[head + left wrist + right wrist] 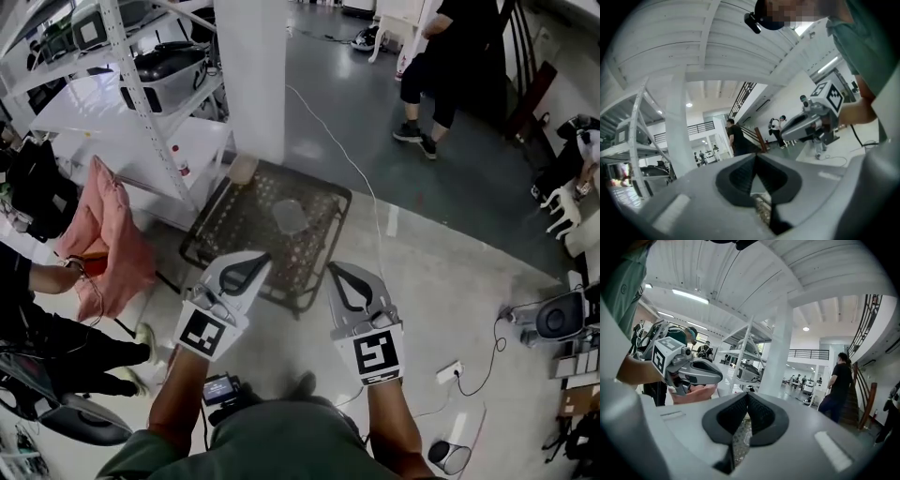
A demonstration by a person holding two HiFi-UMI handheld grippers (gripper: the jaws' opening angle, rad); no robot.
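I hold both grippers side by side above a low dark mesh stand (234, 230) on the floor. My left gripper (249, 261) is shut with nothing in it; its jaws meet at the tip in the left gripper view (755, 158). The same goes for my right gripper (339, 274), whose pads are pressed together in the right gripper view (746, 397). Each gripper shows in the other's view: the right gripper (811, 123) and the left gripper (691, 372). A grey round disc (291, 216) lies on the stand, ahead of both tips. A beige pad (242, 169) sits at its far left corner.
A white pillar (248, 75) rises just behind the stand. White metal shelving (141, 94) with dark cases stands to the left, and a pink cloth (105, 234) hangs there. A person in black (448, 66) stands far ahead. Cables and a power strip (448, 372) lie at right.
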